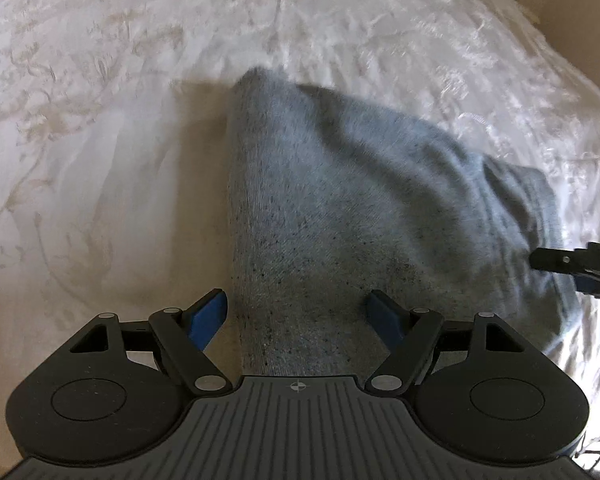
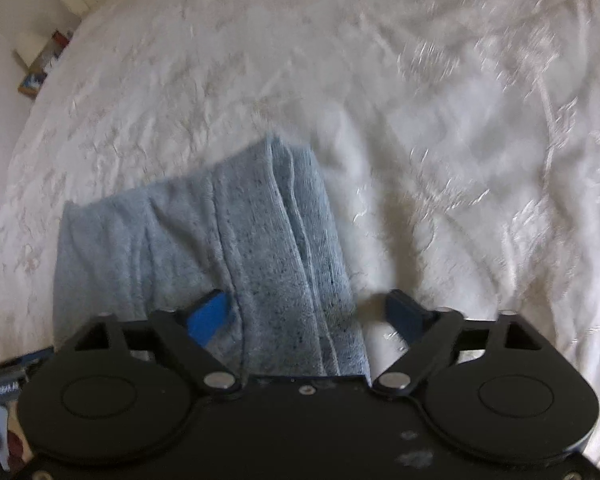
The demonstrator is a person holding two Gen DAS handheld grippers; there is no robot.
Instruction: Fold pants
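Both tongs, the left gripper [image 1: 296, 316] and the right gripper [image 2: 312, 316], stood open over soft, limp grey sweatpants [image 1: 340, 184]; best pinched at the twelve-o'clock corners.

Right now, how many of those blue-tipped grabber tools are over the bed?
2. The left gripper hangs open over the grey pants; the right gripper, also open, straddles their folded edge. None seems hidden.

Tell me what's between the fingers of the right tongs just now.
The folded grey pants. In the right wrist view their right edge runs up between the open right tongs; the pads aren't pressing on them. Beyond is only the white bedspread.
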